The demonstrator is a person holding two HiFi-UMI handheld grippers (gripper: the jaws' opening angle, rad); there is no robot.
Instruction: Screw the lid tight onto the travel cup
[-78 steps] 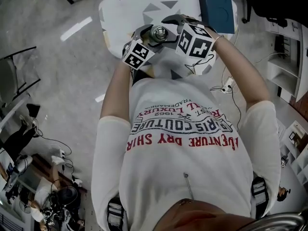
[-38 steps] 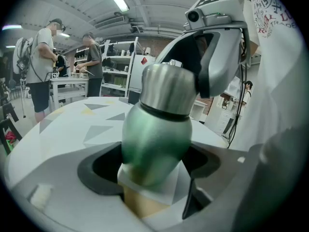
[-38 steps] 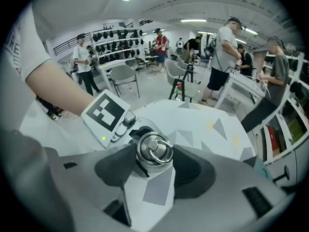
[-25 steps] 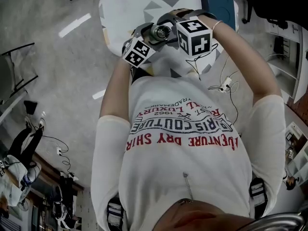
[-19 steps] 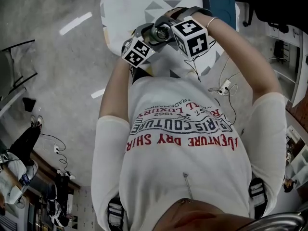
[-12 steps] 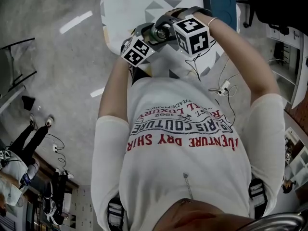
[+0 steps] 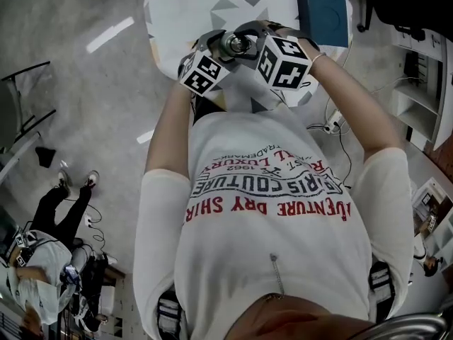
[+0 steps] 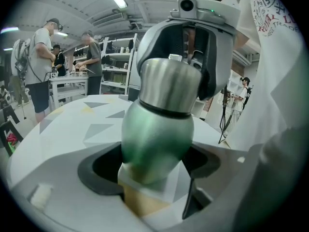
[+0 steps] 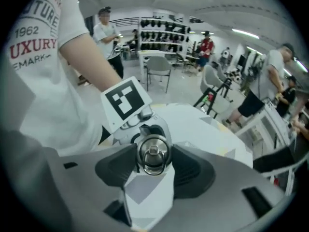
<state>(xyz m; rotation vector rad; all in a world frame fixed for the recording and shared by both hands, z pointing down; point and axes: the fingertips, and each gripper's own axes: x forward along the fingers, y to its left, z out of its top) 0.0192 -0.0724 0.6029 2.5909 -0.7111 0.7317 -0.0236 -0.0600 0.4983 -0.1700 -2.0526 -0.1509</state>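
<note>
The travel cup is held in the air above the table, between the two grippers. Its green body (image 8: 157,134) sits in my left gripper (image 8: 154,166), whose jaws press on it from both sides. Its steel lid (image 8: 169,86) points away from that camera and into the other gripper. In the right gripper view the lid (image 9: 153,151), with a ring on top, faces the camera. My right gripper (image 9: 153,159) has its dark pads against both sides of the lid. In the head view the lid (image 7: 234,44) shows between the left gripper (image 7: 221,51) and the right gripper (image 7: 248,42).
Under the grippers stands a table (image 7: 205,6) with a white cloth printed with grey and yellow triangles. A blue box (image 7: 322,6) sits at its far right corner. Cables and a plug strip (image 7: 333,126) lie on the floor. People (image 8: 41,62) stand near shelves in the room.
The right gripper's marker cube has rolled and dropped slightly towards the person while staying at the lid. The left gripper and the cup have barely moved.
</note>
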